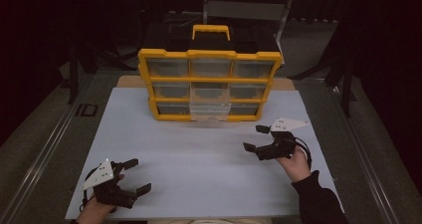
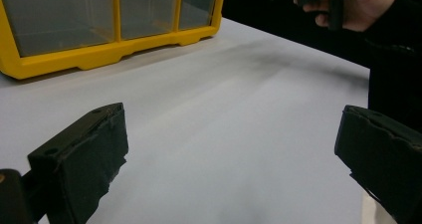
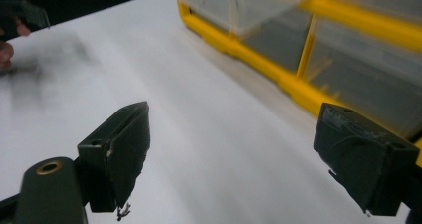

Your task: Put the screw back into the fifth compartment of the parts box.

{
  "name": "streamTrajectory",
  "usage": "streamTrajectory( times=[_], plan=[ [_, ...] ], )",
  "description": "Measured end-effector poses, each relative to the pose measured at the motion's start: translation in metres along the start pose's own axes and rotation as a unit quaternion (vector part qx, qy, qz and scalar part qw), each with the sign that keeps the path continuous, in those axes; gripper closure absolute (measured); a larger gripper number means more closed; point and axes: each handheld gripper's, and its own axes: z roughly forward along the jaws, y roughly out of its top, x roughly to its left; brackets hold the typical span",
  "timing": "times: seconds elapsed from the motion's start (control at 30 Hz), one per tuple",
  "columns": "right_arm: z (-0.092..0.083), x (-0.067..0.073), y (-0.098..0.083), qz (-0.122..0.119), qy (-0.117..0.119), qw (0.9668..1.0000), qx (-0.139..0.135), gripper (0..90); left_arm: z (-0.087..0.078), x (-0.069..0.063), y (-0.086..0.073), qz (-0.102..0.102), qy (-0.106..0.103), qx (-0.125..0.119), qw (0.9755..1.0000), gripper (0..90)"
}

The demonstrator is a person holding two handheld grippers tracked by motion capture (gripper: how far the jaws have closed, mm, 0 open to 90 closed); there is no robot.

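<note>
A yellow organiser [image 1: 209,79] with clear drawers and a yellow handle stands upright at the far middle of the white board [image 1: 199,159]. Its bottom middle drawer [image 1: 210,112] sticks out a little towards me. My left gripper [image 1: 139,175] rests low at the near left, jaws wide apart and empty; in the left gripper view the left gripper [image 2: 231,159] has only bare board between its jaws. My right gripper [image 1: 255,138] hovers at the right, in front of the organiser's right corner, open and empty. In the right gripper view the right gripper [image 3: 229,154] points along the organiser's base [image 3: 293,87].
The board lies on a darker table with a metal rail [image 1: 45,149] along its left side. Dark stands and a grey chair back [image 1: 244,10] are behind the organiser. The person's right hand [image 2: 353,5] shows far off in the left gripper view.
</note>
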Motion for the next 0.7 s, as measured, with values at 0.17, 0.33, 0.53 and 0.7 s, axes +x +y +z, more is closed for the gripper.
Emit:
streamTrajectory(
  times=[0.17, 0.33, 0.53, 0.7],
  plan=[
    [0.001, 0.001, -0.019, 0.012, 0.004, 0.9999, 0.01, 14.7, 0.0, 0.0, 0.0, -0.001, -0.001, 0.0, 1.0, 1.3],
    [0.002, 0.001, -0.038, 0.017, 0.002, 0.9996, 0.02, 14.7, 0.0, 0.0, 0.0, 0.0, -0.001, 0.0, 1.0, 1.3],
    [-0.001, 0.0, -0.059, 0.022, -0.002, 0.9994, 0.027, 14.8, 0.0, 0.0, 0.0, 0.001, 0.0, 0.0, 1.0, 1.3],
    [-0.006, -0.002, -0.072, 0.027, -0.008, 0.9992, 0.029, 14.8, 0.0, 0.0, 0.0, 0.0, 0.0, 0.001, 1.0, 1.3]
  ],
)
